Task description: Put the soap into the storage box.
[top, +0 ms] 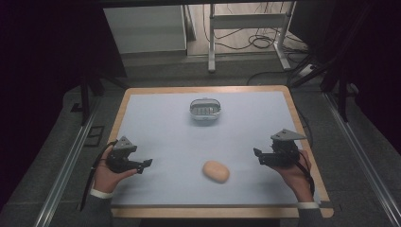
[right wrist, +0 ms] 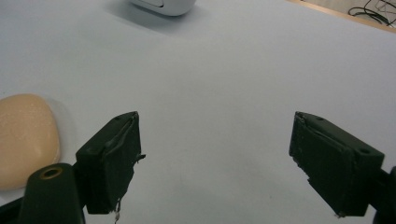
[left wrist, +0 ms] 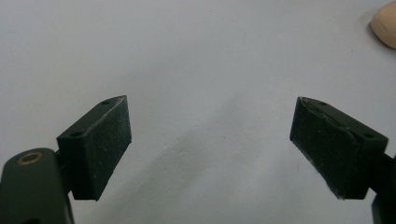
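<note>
Seen from the high view: a tan, rounded soap-like bar (top: 216, 171) lying flat on the pale blue sheet (top: 165, 123) covering the wooden counter (top: 302, 127), toward the near edge and a little right of centre. Lay between the two tools, touched by neither. Left tool (top: 143, 165) held low over the sheet at the near left, jaws pointing toward the bar, spread apart with nothing between them. Right tool (top: 257, 156) held at the near right, pointing back toward the bar from the other side, well apart from it; jaws released too, gap bare.

From the left gripper view: left tool (left wrist: 210, 144) with both black pads wide, bare sheet between, a sliver of the bar (left wrist: 385, 28) at the upper right corner.

From the right gripper view: right tool (right wrist: 215, 158) parted over bare sheet, the bar (right wrist: 25, 137) just beside its left jaw, not touching.

Farther back, near the middle of the sheet, stood a small white oval dish (top: 205, 110) with a slotted insert.
</note>
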`<state>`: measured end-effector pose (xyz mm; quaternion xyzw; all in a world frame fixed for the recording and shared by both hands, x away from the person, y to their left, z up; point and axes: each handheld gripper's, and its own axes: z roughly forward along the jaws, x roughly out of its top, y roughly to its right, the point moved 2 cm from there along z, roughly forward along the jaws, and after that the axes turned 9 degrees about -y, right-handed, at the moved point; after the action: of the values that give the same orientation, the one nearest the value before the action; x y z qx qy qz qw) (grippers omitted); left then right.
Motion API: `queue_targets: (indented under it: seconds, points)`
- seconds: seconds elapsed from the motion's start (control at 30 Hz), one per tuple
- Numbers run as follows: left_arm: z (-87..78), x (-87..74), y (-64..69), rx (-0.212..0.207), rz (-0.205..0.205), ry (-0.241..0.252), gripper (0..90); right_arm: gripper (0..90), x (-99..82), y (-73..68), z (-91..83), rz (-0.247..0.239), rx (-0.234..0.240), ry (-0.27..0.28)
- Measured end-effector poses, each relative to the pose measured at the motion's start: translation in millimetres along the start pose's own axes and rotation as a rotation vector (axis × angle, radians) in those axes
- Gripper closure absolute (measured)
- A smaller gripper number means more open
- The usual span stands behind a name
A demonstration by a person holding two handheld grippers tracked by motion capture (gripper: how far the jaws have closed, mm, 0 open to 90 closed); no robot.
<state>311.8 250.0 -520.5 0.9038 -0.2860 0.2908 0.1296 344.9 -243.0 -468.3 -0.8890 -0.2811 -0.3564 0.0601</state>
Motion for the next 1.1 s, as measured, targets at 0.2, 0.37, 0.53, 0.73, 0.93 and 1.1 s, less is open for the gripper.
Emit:
queue_targets:
  seconds: [0.2,0.37,0.53,0.73,0.93,1.1]
  points:
    - [0.0,-0.4,-0.7,0.001,0.003,-0.005,12.9,17.6,7.2,-4.6,0.6,-0.027,0.012,-0.018]
    - [1.3,-0.5,-1.1,0.001,0.002,-0.008,12.9,17.8,12.6,-9.1,-1.7,-0.050,0.022,-0.026]
    - [1.5,0.0,0.5,0.000,0.005,-0.005,12.9,18.2,18.0,-14.5,-3.1,-0.075,0.040,-0.037]
    - [2.3,0.1,0.8,0.002,0.006,-0.007,12.9,18.4,21.5,-21.2,0.0,-0.092,0.066,-0.052]
    - [2.4,-0.1,1.5,0.002,0.004,-0.008,12.9,18.5,26.7,-30.3,4.7,-0.120,0.094,-0.069]
    - [4.1,0.2,2.2,0.002,0.007,-0.014,12.9,18.6,30.0,-38.4,6.7,-0.147,0.116,-0.082]
